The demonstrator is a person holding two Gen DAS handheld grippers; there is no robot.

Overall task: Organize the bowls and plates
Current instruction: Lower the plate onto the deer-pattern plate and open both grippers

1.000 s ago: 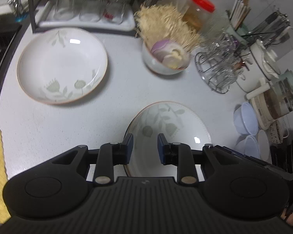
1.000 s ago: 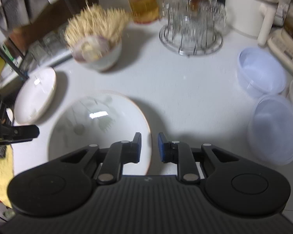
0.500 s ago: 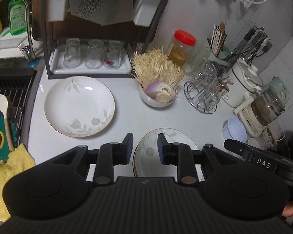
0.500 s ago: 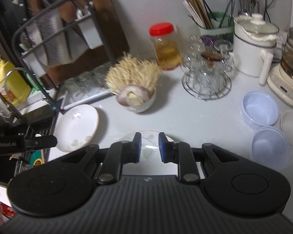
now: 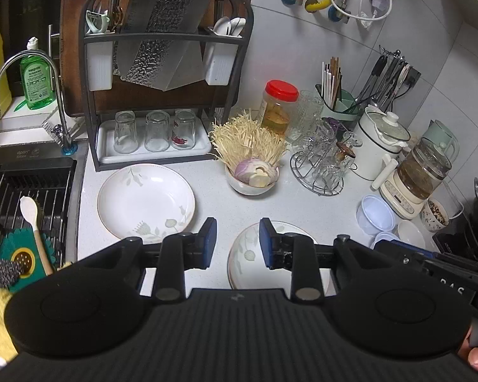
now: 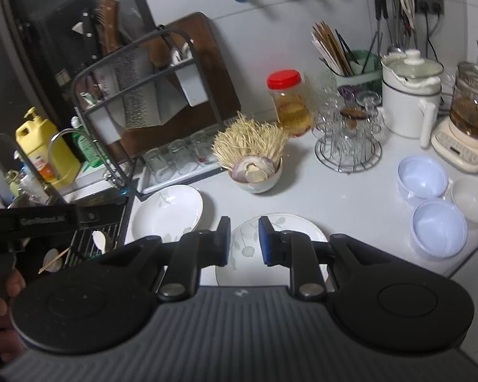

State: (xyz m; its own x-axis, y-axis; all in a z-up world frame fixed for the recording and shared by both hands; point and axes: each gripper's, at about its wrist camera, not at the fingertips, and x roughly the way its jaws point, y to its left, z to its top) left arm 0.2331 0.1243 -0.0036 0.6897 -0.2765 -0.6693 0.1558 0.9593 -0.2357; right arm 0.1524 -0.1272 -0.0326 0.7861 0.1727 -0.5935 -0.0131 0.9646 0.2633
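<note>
A: Item one, grippers?

B: Left gripper point(image 5: 237, 238): jaws parted, nothing between them, held above the near part of the counter point(image 5: 302, 205). Right gripper point(image 6: 244, 238): jaws parted by a narrower gap, likewise holding nothing, raised over the near edge.

A: Plates?

B: Two, white with pale leaf print and a thin brown rim. Near plate point(image 5: 248, 258): flat on the counter, partly hidden behind the left gripper's fingers; in the right wrist view the same near plate point(image 6: 248, 245) lies behind the right gripper's fingers. Far plate point(image 5: 146, 202): left of it, just in front of the black rack point(image 5: 162, 102), apart from the near plate.

A: Bowls?

B: White bowl point(image 5: 251, 182) holding enoki mushrooms, a cut onion and garlic; stands far of the near plate, right of the far plate. Two pale blue plastic bowls, one farther point(image 6: 422, 176), one nearer point(image 6: 438, 227), side by side at the right; a small white bowl point(image 6: 473, 199) just right of them.

A: Remainder?

B: Three upturned glasses point(image 5: 154, 130) on the rack's tray. Red-lidded jar point(image 5: 278, 108) behind the mushroom bowl. Wire stand of glass cups point(image 5: 325, 162) to its right. White lidded pot point(image 5: 382, 140) and a glass kettle point(image 5: 420, 175) at far right. Sink point(image 5: 25, 210) at left, with a green dish soap bottle point(image 5: 36, 79) behind the faucet.
</note>
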